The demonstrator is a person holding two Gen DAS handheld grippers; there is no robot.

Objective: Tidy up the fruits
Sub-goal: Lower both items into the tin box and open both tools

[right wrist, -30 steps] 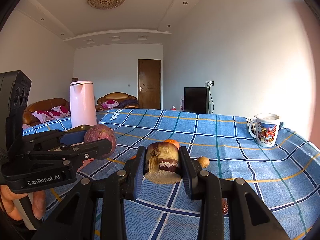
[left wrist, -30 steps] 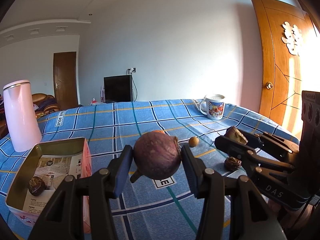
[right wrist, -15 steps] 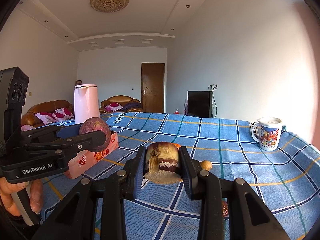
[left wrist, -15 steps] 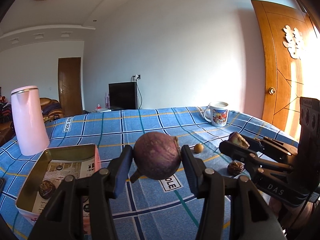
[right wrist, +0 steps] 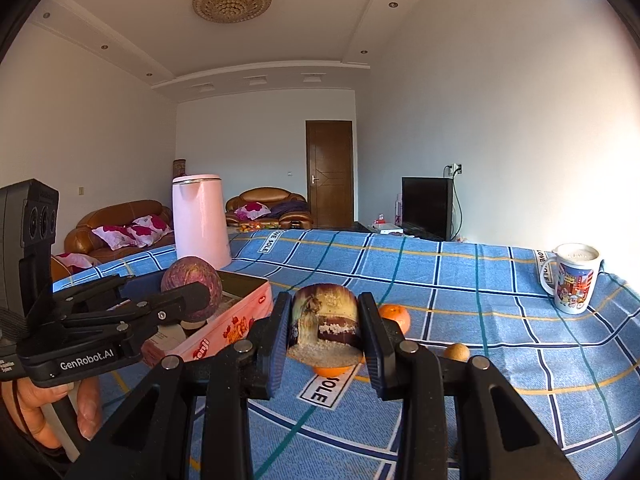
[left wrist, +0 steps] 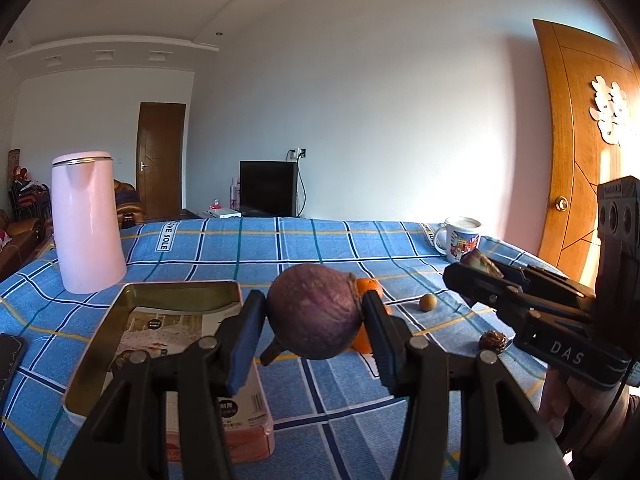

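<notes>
My left gripper [left wrist: 314,320] is shut on a round purple fruit [left wrist: 314,312], held just right of the open pink tin [left wrist: 120,300]. From the right wrist view, the left gripper [right wrist: 200,292] and purple fruit [right wrist: 192,282] hang over the tin's [right wrist: 240,320] near side. My right gripper [right wrist: 326,332] is shut on a cut fruit piece [right wrist: 326,320] with purple rind and white flesh, held above the cloth. It shows at the right in the left wrist view as the right gripper [left wrist: 464,270]. Oranges [right wrist: 396,316] [left wrist: 368,286], a small tan fruit [left wrist: 427,302] and a dark fruit [left wrist: 493,339] lie on the cloth.
A pink kettle [left wrist: 88,224] stands behind the tin on the blue checked tablecloth [left wrist: 320,248]. A printed mug [left wrist: 460,238] sits at the far right. A dark phone [left wrist: 8,356] lies at the left edge. A hand [right wrist: 36,412] grips the left gripper's handle.
Both grippers have shifted left and risen slightly, still holding their fruit. The tin now sits closer to the left gripper, and the purple fruit hangs over its edge.
</notes>
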